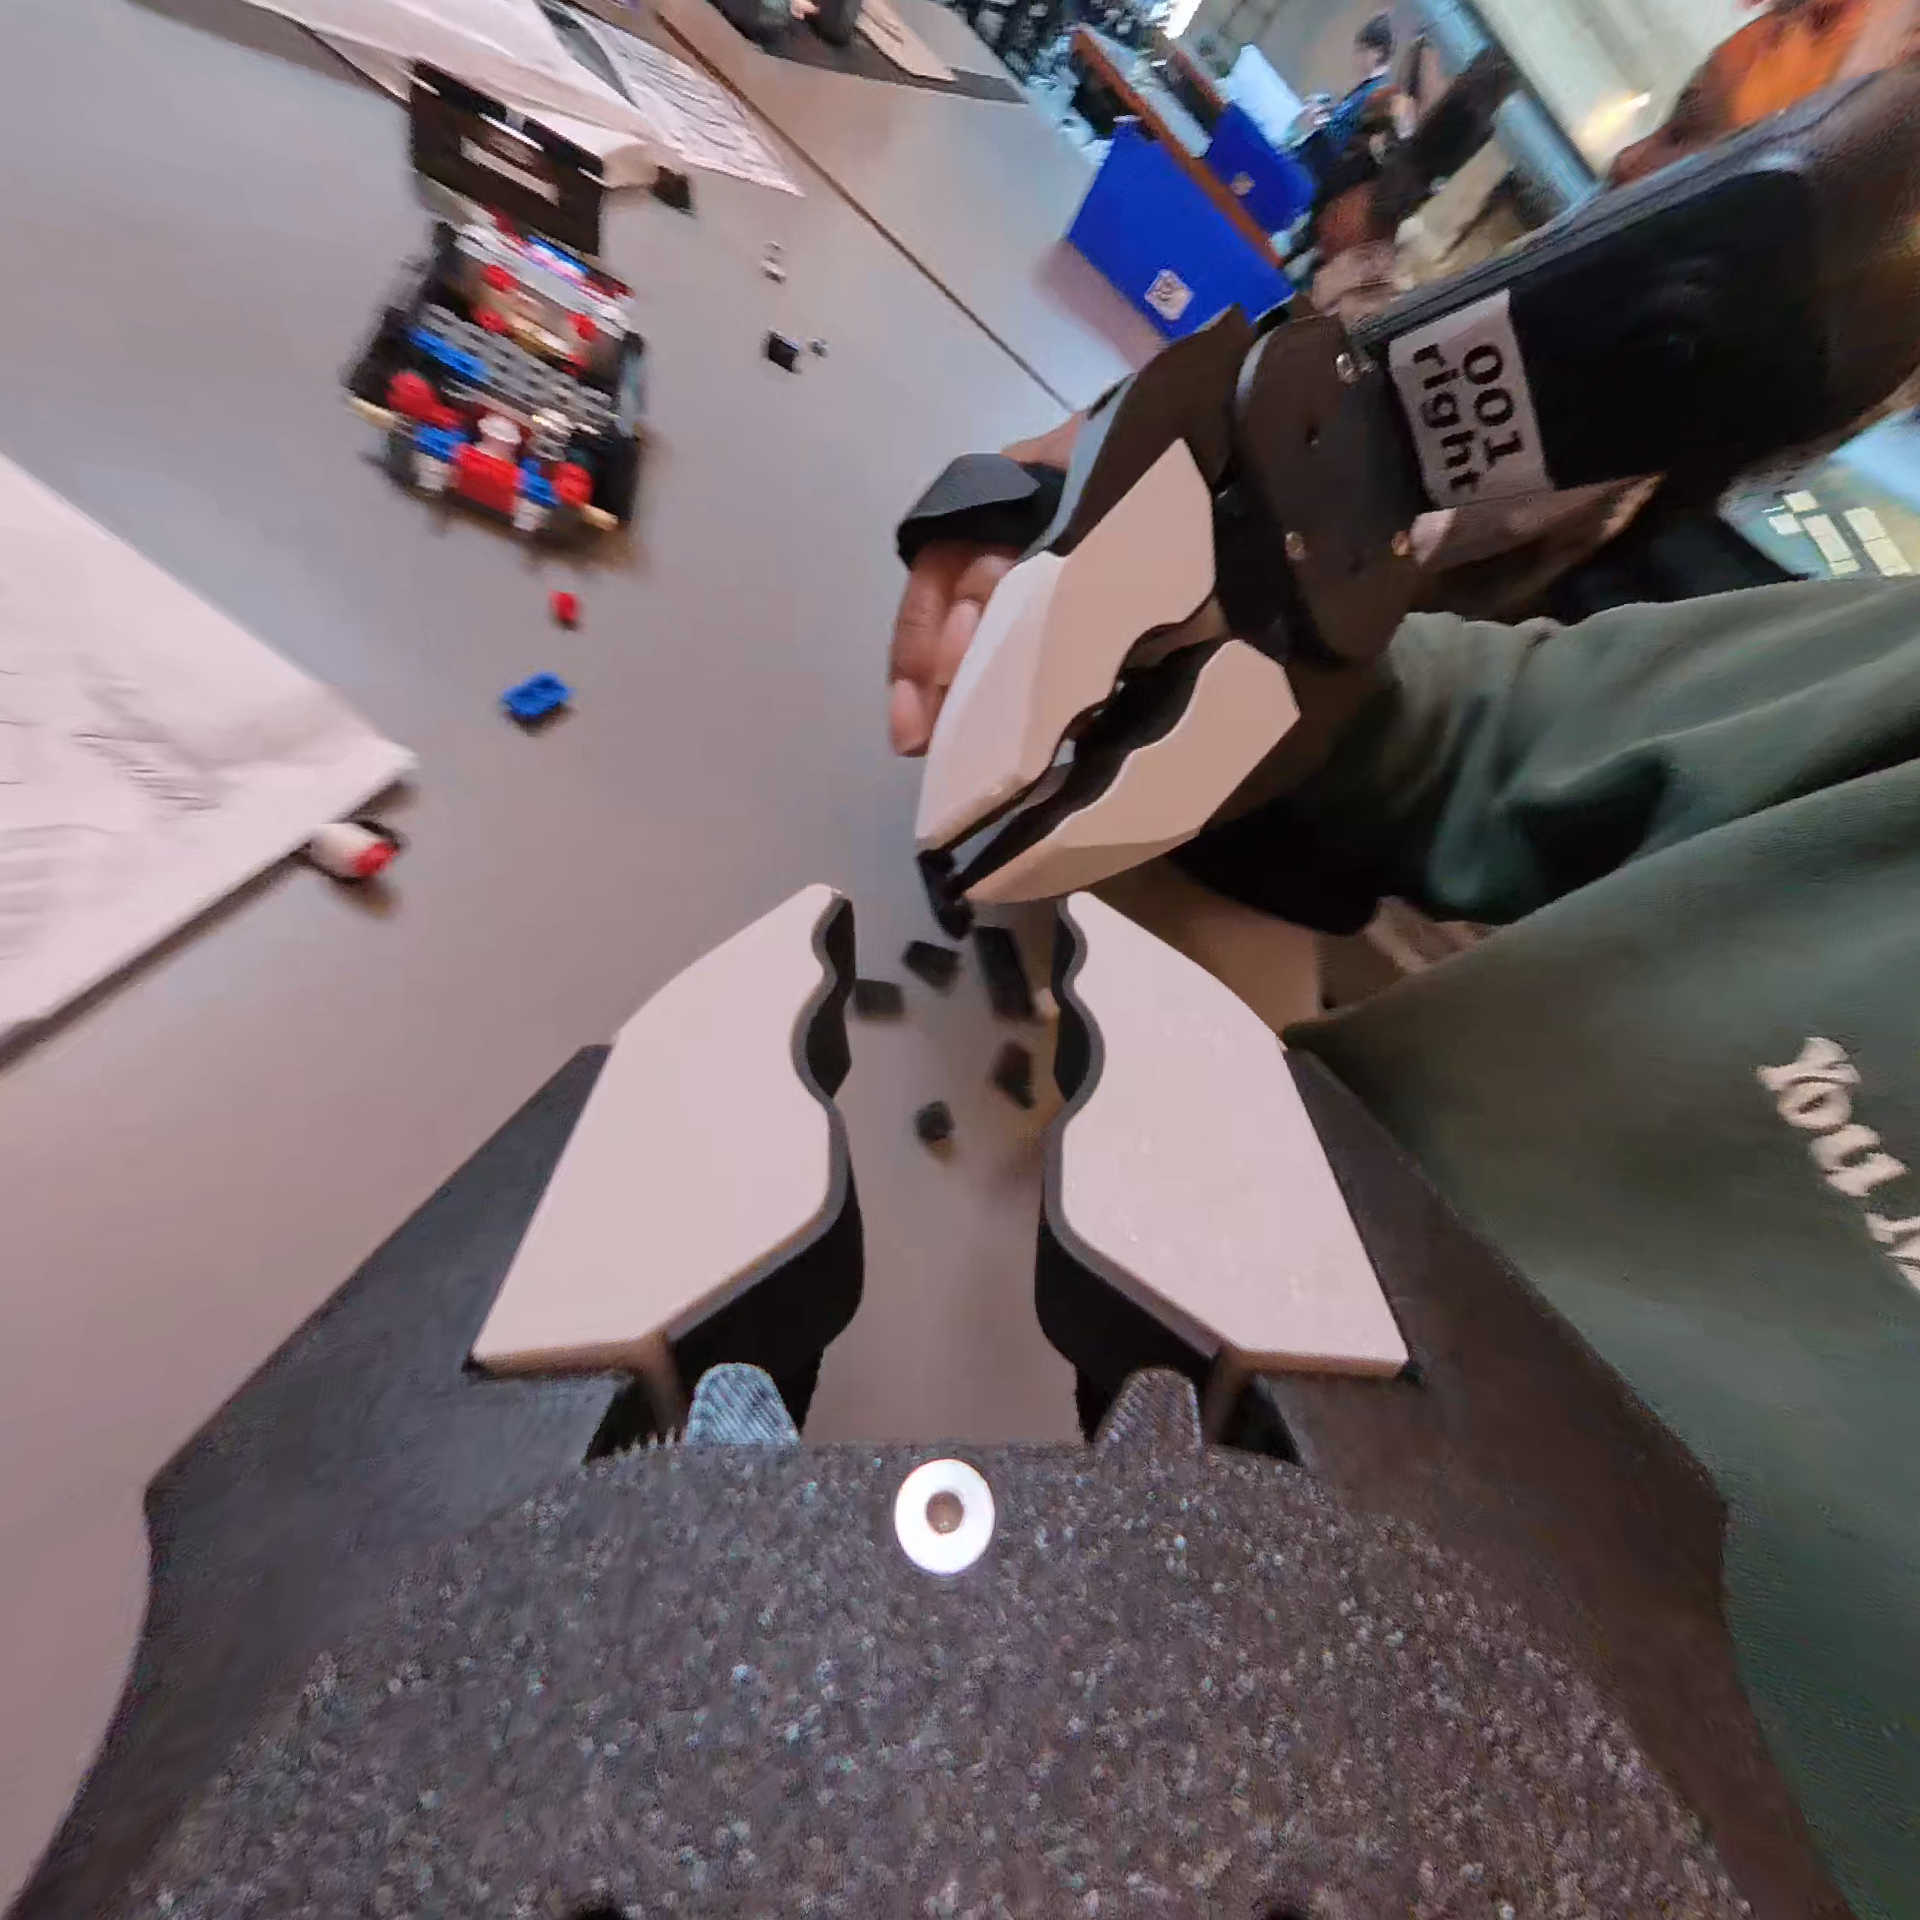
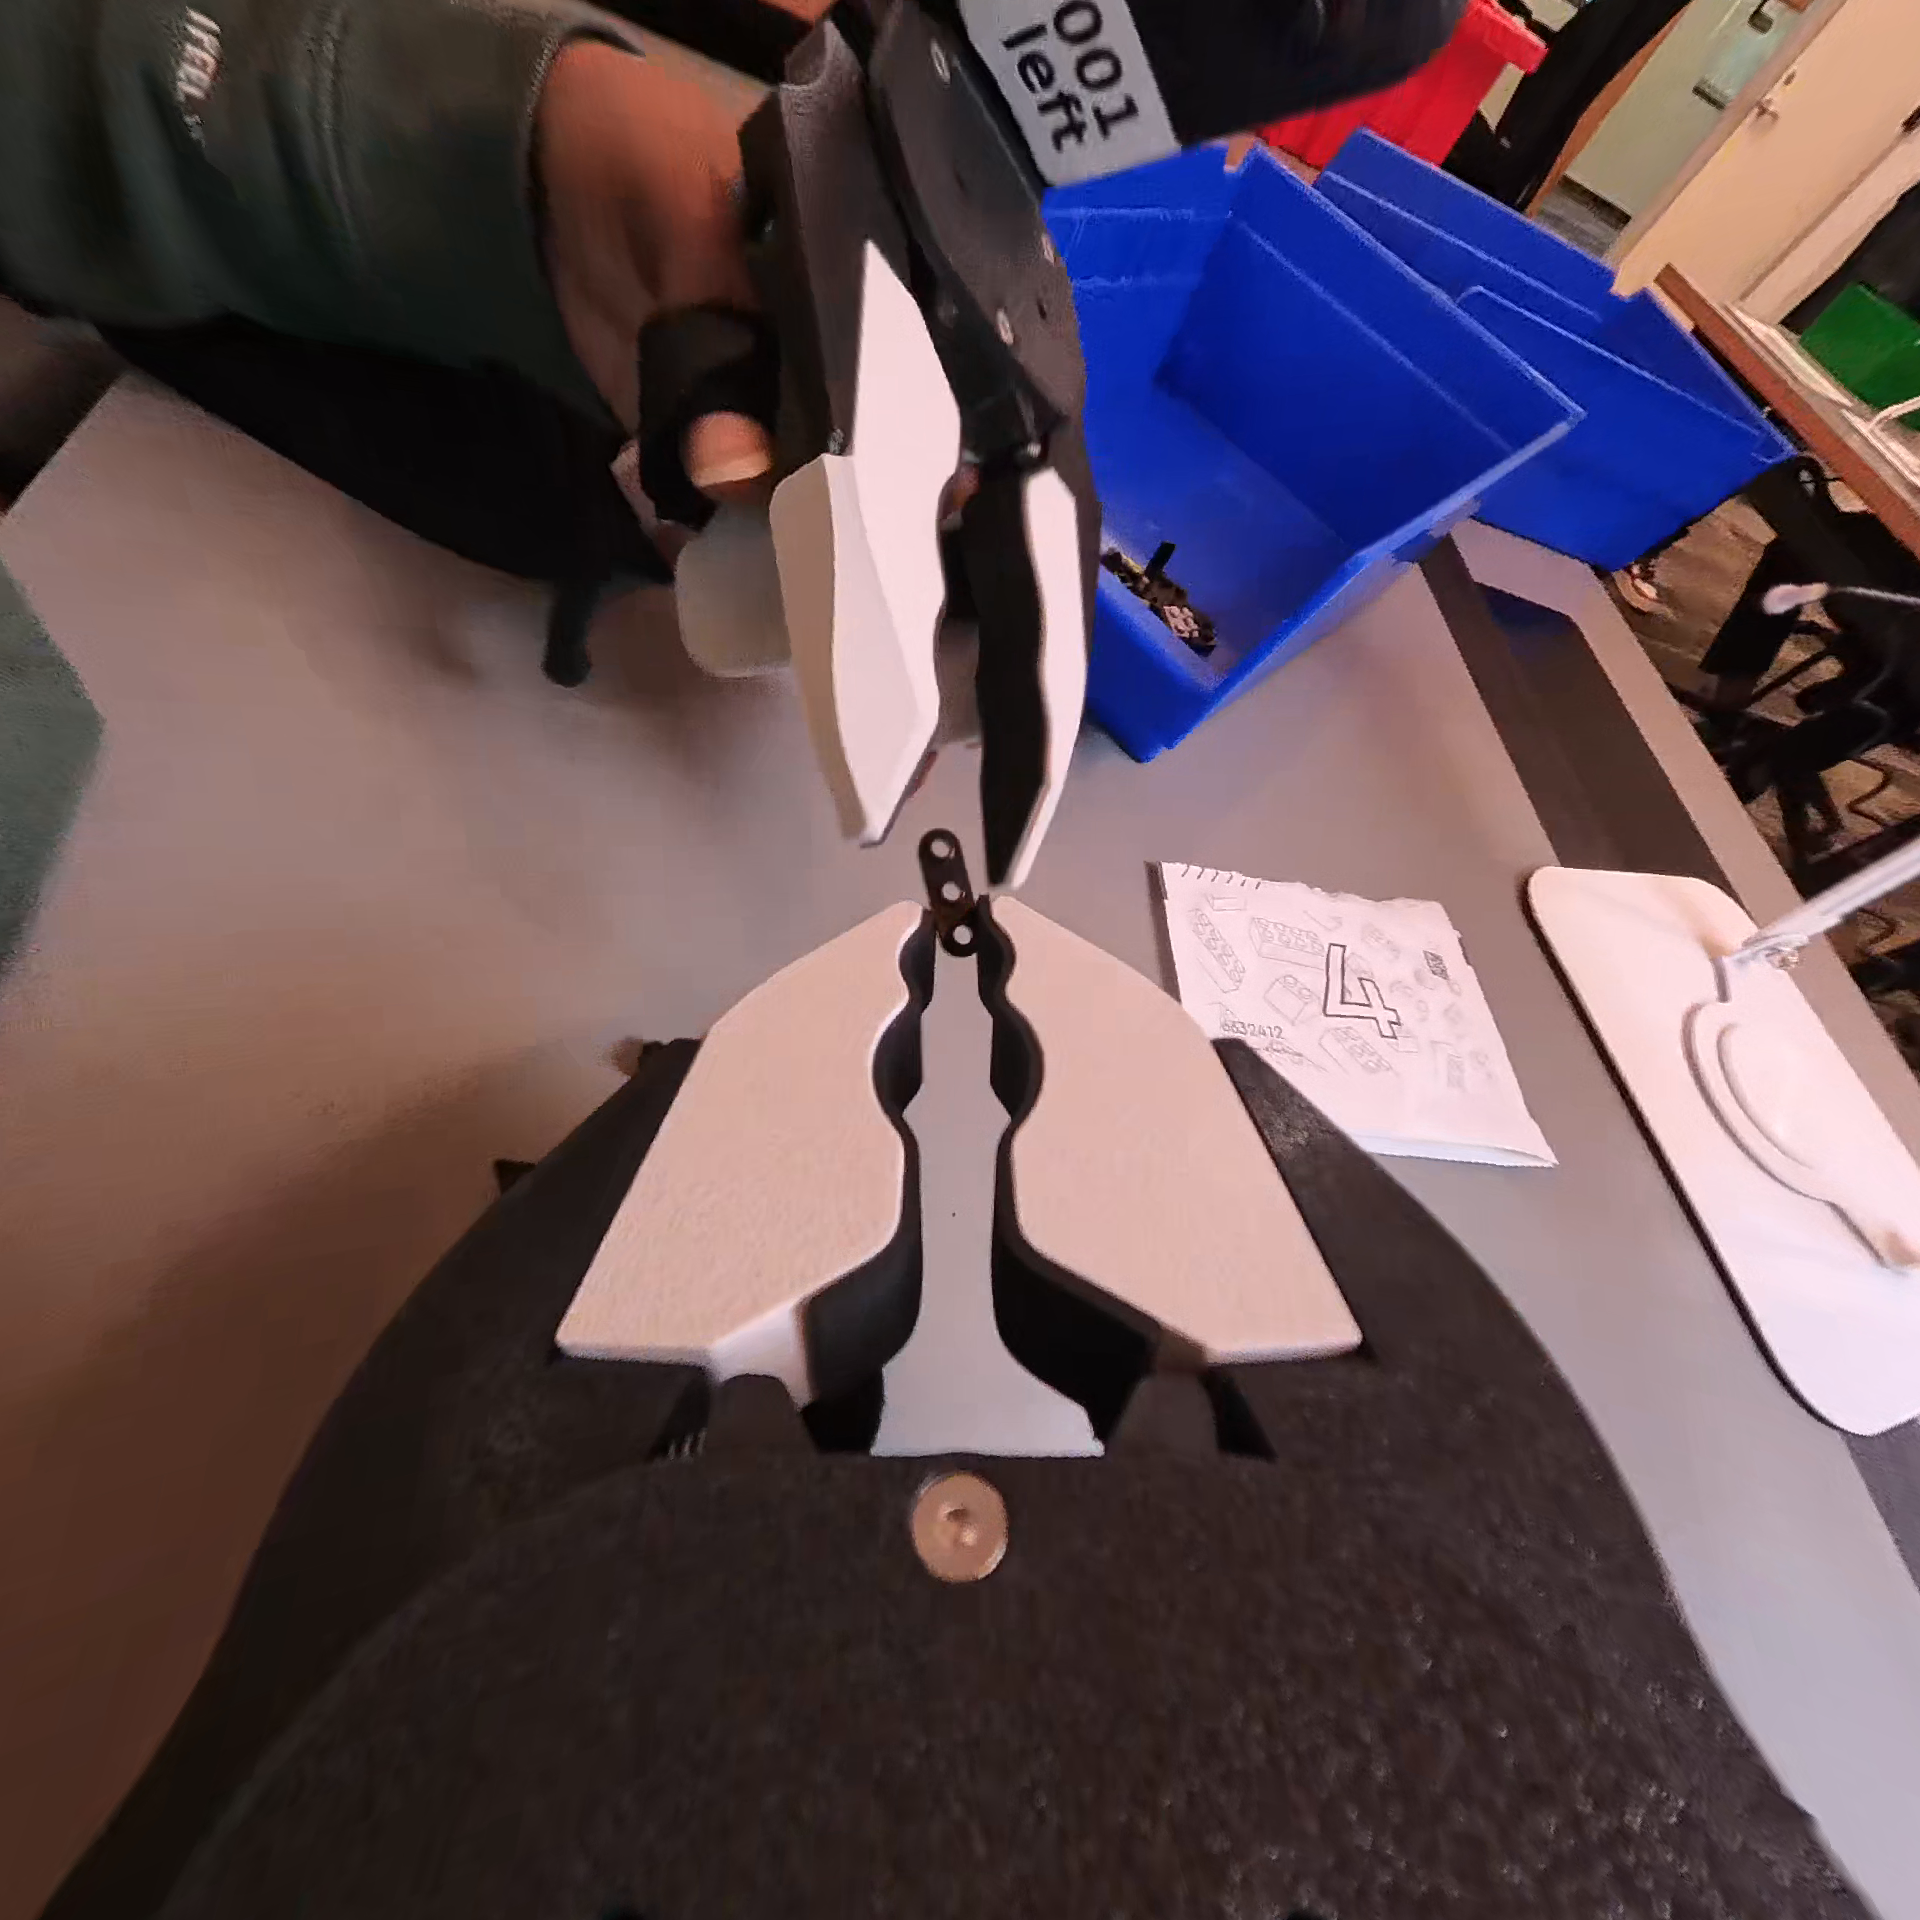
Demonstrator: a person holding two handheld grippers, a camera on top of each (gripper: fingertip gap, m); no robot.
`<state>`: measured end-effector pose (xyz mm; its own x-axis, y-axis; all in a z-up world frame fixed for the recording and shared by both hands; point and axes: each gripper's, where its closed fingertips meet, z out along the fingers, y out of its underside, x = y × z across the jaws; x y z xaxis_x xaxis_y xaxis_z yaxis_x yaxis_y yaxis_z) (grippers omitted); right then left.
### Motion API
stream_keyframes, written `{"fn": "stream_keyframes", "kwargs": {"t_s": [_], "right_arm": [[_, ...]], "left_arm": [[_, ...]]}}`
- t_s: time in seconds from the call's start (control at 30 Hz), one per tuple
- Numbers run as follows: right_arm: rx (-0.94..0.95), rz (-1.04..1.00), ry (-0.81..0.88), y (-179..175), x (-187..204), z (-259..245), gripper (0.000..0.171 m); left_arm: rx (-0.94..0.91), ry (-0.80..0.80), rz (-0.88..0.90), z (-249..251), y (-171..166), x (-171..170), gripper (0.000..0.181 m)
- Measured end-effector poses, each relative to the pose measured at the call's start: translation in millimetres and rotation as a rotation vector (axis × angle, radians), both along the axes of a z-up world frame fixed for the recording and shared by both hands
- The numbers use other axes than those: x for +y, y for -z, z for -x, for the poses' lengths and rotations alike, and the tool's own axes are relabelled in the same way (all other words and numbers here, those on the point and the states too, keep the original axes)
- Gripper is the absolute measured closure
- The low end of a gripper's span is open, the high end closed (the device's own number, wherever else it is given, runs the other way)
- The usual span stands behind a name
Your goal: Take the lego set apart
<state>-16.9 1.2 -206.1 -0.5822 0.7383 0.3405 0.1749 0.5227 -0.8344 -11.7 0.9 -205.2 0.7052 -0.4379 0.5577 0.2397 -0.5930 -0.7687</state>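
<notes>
1. Nearest the right wrist camera, the right tool [image 2: 961,914] had its two white fingers drawn almost together at the tips, pinching the near end of a small black lego beam [image 2: 951,891] with three round holes.
2. That beam stood upright out of the tips, its far end free and just beside the tips of the left tool [image 2: 935,831], which came down from the far side; whether they touched could not be told.
3. From the left wrist camera, the left tool [image 1: 956,914] had its fingers parted with a clear gap and nothing between them.
4. Beyond that gap, several small black lego pieces [image 1: 932,961] lay scattered on the grey bench [image 1: 208,1195].
5. Farther off to the left sat the partly built lego set [image 1: 499,416], black with red and blue parts, blurred.
6. A loose blue brick [image 1: 537,694] and a small red piece [image 1: 564,607] lay between the set and the tools.
7. On the right wrist side, a printed white paper bag [image 2: 1340,1008] lay on the bench to the right.
8. A blue bin [image 2: 1299,436] stood at the far right with a few dark pieces in it.
9. A white flat plate [image 2: 1662,1091] lay at the bench's right edge.
</notes>
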Motion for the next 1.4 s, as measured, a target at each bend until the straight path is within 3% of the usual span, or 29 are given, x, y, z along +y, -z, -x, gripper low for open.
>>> {"fn": "stream_keyframes", "kwargs": {"t_s": [0.13, 0.27, 0.37, 0.43, 0.5, 0.6, 0.73, 0.9, 1.0, 1.2, 1.27, 1.4], "right_arm": [[0.019, -0.033, -0.003, -3, -1, -2, 0.164], [0.046, -0.008, 0.036, -11, 7, 0, 0.163], [-0.130, 0.009, 0.062, 9, 23, -6, 0.143], [-0.335, 0.007, 0.002, 38, 22, -24, 0.142], [-0.467, -0.042, -0.025, 62, 20, -36, 0.138], [-0.522, -0.085, -0.032, 77, 13, -39, 0.132], [-0.563, -0.028, -0.001, 80, 9, -35, 0.133], [-0.583, -0.020, 0.011, 80, 7, -35, 0.162], [-0.546, -0.047, -0.003, 79, 8, -33, 0.163], [-0.274, 0.015, -0.091, 35, -10, -22, 0.163], [-0.237, 0.039, -0.104, 26, -15, -21, 0.163], [-0.206, 0.040, -0.108, 20, -17, -21, 0.163]], "left_arm": [[-0.015, 0.013, -0.014, -7, -2, 3, 0.173], [0.057, -0.037, -0.069, 7, -9, 4, 0.175], [0.388, -0.321, -0.101, 78, -12, 8, 0.175], [0.651, -0.559, -0.059, 141, -12, -2, 0.175], [0.744, -0.698, 0.016, 179, -9, -17, 0.166], [0.674, -0.718, 0.129, 191, 9, -27, 0.135], [0.650, -0.679, 0.163, 187, 19, -27, 0.117], [0.646, -0.501, -0.043, 140, -4, -12, 0.145], [0.564, -0.271, -0.105, 86, 0, -6, 0.154], [0.502, 0.101, -0.140, 1, 26, -11, 0.148], [0.544, 0.168, -0.177, -15, 29, -13, 0.149], [0.600, 0.183, -0.227, -22, 26, -11, 0.171]]}}
